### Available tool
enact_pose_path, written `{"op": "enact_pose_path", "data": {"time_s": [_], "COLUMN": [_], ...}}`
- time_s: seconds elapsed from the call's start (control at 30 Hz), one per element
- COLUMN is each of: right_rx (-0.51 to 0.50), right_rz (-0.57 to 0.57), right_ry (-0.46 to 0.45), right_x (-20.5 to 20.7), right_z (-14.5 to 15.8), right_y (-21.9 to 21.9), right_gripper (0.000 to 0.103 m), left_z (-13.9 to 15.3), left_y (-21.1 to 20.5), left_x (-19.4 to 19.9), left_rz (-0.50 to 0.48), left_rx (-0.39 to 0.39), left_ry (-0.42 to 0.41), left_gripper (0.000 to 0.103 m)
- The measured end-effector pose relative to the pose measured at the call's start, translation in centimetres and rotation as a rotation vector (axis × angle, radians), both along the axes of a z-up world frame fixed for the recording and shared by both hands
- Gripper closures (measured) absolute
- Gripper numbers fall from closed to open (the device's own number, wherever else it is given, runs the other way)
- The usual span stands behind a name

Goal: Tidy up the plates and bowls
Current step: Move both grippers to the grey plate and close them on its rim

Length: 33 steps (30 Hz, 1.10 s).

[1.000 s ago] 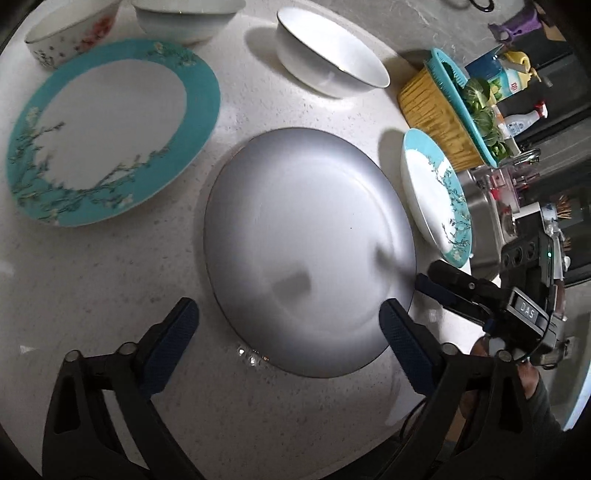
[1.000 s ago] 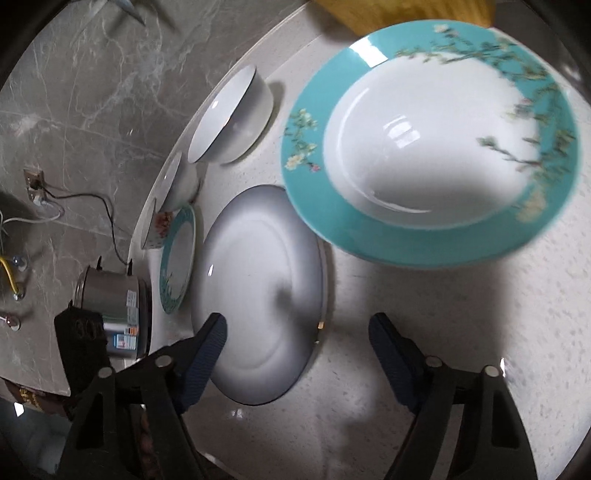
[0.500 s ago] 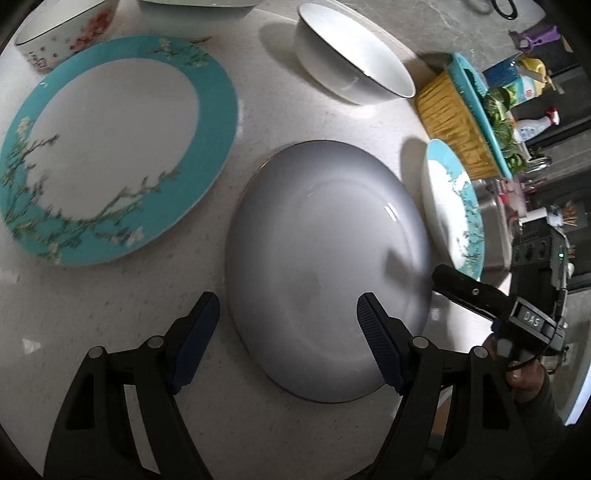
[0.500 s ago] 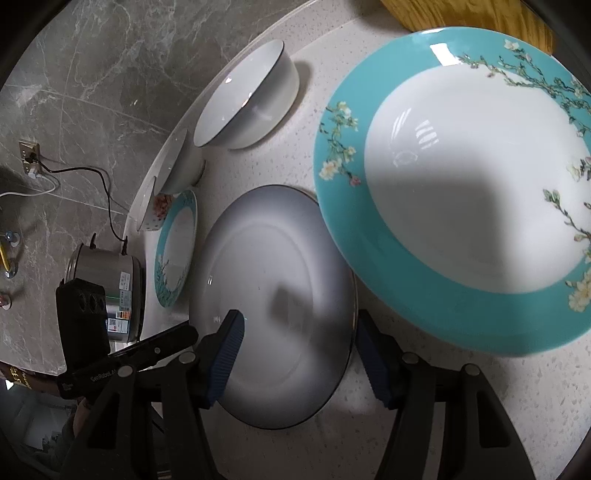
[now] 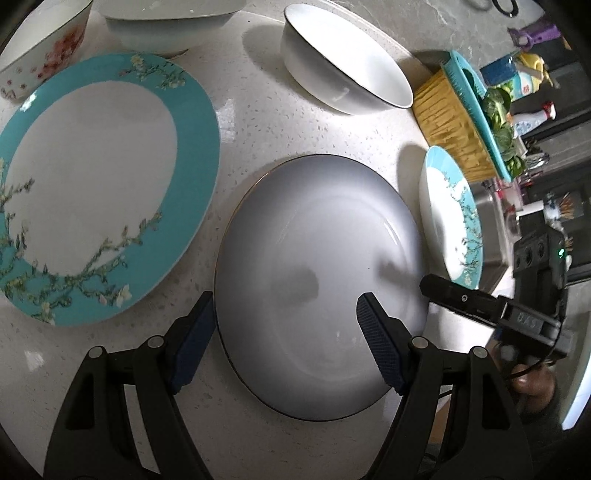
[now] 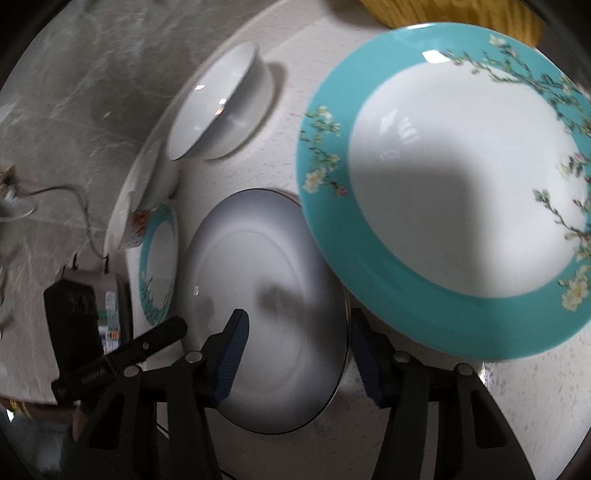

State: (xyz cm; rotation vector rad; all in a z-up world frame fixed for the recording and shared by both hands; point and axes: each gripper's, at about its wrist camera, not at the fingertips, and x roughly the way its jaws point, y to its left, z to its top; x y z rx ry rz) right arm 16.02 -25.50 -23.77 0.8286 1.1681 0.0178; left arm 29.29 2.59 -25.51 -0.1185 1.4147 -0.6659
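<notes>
A grey plate (image 5: 317, 280) (image 6: 266, 295) lies flat on the white speckled table (image 5: 295, 122). My left gripper (image 5: 286, 332) hovers at its near left edge: one pad is just outside the rim, the other over the plate, and neither presses on it. My right gripper (image 6: 301, 354) is closing at the opposite edge, with the rim between its pads and untouched. A black finger (image 5: 447, 291) of the right gripper shows beyond the plate. A large teal-rimmed plate (image 5: 92, 184) lies to the left, and a small deep teal plate (image 5: 450, 218) (image 6: 461, 206) to the right.
A white bowl (image 5: 347, 74) (image 6: 221, 110), a second white bowl (image 5: 173, 22) and a floral bowl (image 5: 44, 48) stand along the table's far side. A yellow basket (image 5: 454, 122) with greens sits behind the small teal plate. A steel pot (image 6: 110, 302) stands beyond the table's edge.
Both grippers have come in toward the grey plate and narrowed their jaws. The left now straddles its left rim; the right swung from the teal plate to the grey plate's edge.
</notes>
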Motion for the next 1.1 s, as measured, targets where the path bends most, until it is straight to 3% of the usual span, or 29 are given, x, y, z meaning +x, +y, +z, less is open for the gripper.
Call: {"op": "enact_pose_path", "data": {"time_s": [0.1, 0.17, 0.23, 0.27, 0.3, 0.33, 1.1], "right_rx": [-0.047, -0.059, -0.06, -0.071, -0.07, -0.068, -0.111], "right_rz": [0.007, 0.001, -0.016, -0.021, -0.023, -0.024, 0.003], "right_ry": [0.024, 0.031, 0.046, 0.053, 0.055, 0.058, 0.06], "right_x": [0.5, 0.3, 0.2, 0.2, 0.1, 0.1, 0.1], "right_z": [0.2, 0.2, 0.0, -0.1, -0.2, -0.2, 0.4], "right_y": [0.3, 0.2, -0.5, -0.8, -1.1, -1.4, -0.3], "right_gripper": [0.05, 0.057, 0.068, 0.079, 0.082, 0.082, 0.082], "left_z": [0.1, 0.1, 0.0, -0.1, -0.2, -0.4, 0.4], "left_y": [-0.5, -0.5, 0.2, 0.5, 0.9, 1.4, 1.8], "left_x": [0.1, 0.5, 1.2, 1.5, 1.8, 2.1, 0.5], "left_rz": [-0.007, 0.0, 0.018, 0.021, 0.026, 0.028, -0.001], "left_rx": [0.036, 0.051, 0.056, 0.059, 0.063, 0.054, 0.066], "left_ry": [-0.017, -0.023, -0.02, -0.019, -0.013, -0.004, -0.004], "left_gripper": [0.031, 0.04, 0.061, 0.068, 0.08, 0.083, 0.085]}}
